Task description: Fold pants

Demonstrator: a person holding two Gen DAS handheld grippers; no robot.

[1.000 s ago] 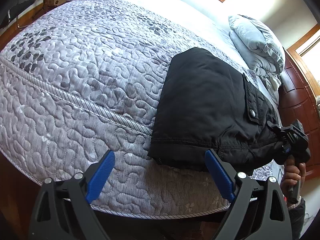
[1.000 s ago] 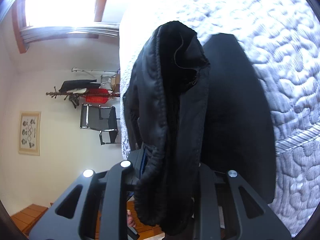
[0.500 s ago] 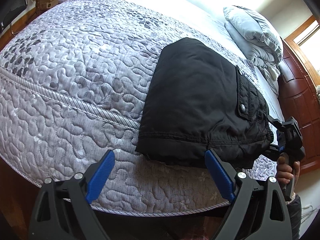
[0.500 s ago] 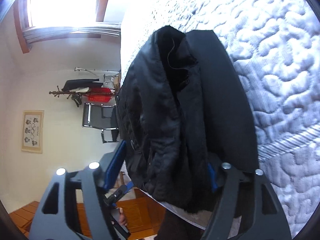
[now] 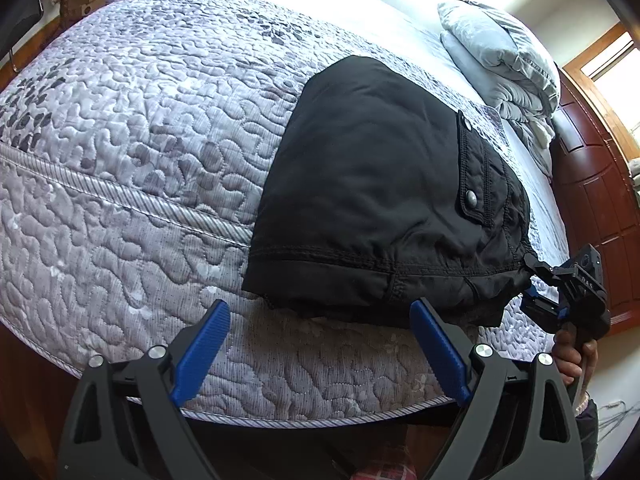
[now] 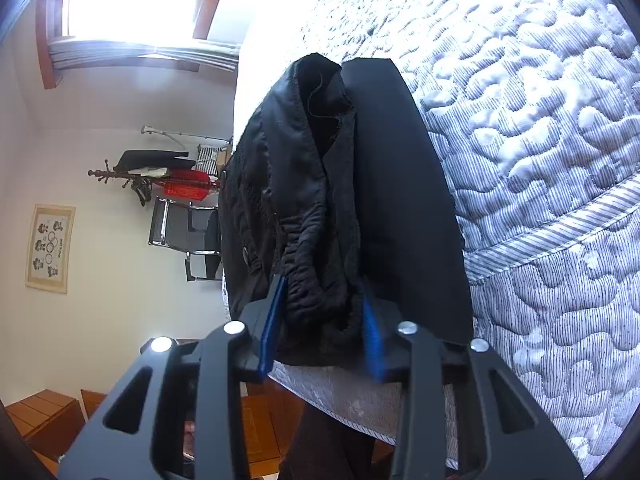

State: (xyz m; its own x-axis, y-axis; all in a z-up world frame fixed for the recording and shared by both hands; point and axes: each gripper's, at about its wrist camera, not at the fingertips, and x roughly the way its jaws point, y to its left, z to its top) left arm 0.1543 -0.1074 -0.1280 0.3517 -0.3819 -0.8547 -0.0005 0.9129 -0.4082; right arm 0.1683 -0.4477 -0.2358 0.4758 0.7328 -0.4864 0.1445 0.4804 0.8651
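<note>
Black pants [image 5: 380,200] lie folded into a thick rectangle on the grey quilted bed [image 5: 140,140], near its front edge, a snap pocket facing up. My left gripper [image 5: 320,324] is open and empty, just in front of the pants' hem, apart from it. My right gripper [image 6: 320,296] is closing around the bunched waistband end of the pants [image 6: 320,200]; its blue pads [image 6: 274,320] flank the cloth with the jaws partly apart. It also shows in the left wrist view [image 5: 560,280] at the pants' right corner.
A folded grey duvet and pillow [image 5: 500,52] sit at the bed's far right by a dark wood headboard [image 5: 600,200]. A chair [image 6: 184,232] and a coat rack [image 6: 152,172] stand by the wall. Wooden floor lies beside the bed.
My right gripper lowered the lifted pants end onto the bed, opened half a second ago, and now its jaws have narrowed around the waistband. The left gripper stayed open and closer.
</note>
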